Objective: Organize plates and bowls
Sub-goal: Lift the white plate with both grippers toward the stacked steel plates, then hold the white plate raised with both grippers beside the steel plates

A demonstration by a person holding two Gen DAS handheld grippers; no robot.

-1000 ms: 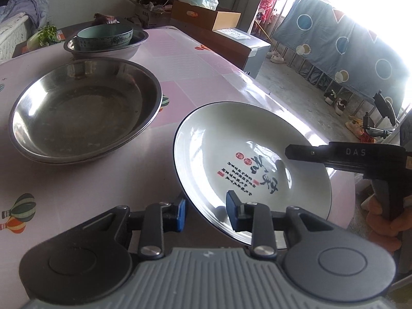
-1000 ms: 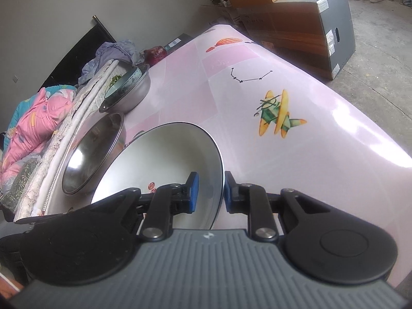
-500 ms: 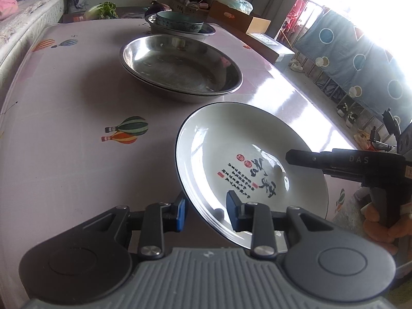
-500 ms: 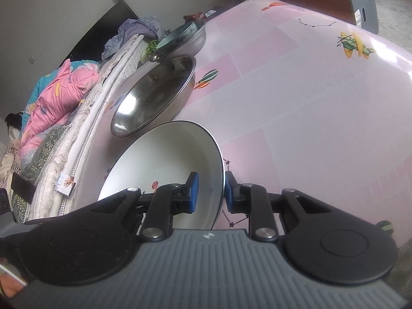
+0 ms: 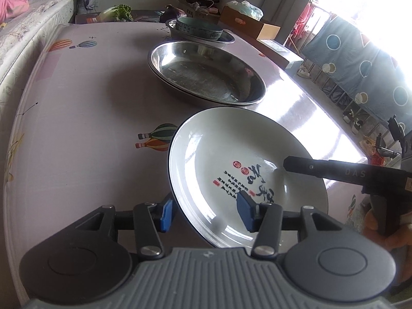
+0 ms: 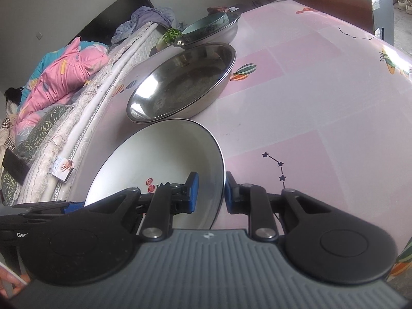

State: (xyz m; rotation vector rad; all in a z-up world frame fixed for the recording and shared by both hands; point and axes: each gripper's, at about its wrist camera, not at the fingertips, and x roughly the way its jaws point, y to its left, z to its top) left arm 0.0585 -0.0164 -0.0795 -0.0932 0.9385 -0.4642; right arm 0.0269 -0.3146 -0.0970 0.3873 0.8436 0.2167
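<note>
A white plate with a dark rim and red and black writing (image 5: 239,164) is held tilted above the pink table; it also shows in the right wrist view (image 6: 164,159). My left gripper (image 5: 206,212) is open, its fingers spread on either side of the plate's near rim. My right gripper (image 6: 209,191) is shut on the plate's rim; in the left wrist view its finger (image 5: 334,171) reaches over the plate from the right. A large steel basin (image 5: 206,73) sits beyond, also in the right wrist view (image 6: 182,82). A teal bowl (image 5: 199,27) rests in a second steel basin (image 6: 221,29).
The table (image 5: 77,128) has a pink cloth with balloon prints. A bed with bedding (image 6: 59,77) runs along its left side. Cardboard boxes (image 5: 248,25) and a cabinet stand past the far edge. Greens (image 5: 121,11) lie at the far end.
Both grippers and the plate have pulled back from the steel basins toward the table's near end. The left gripper's fingers have spread wider around the plate's rim.
</note>
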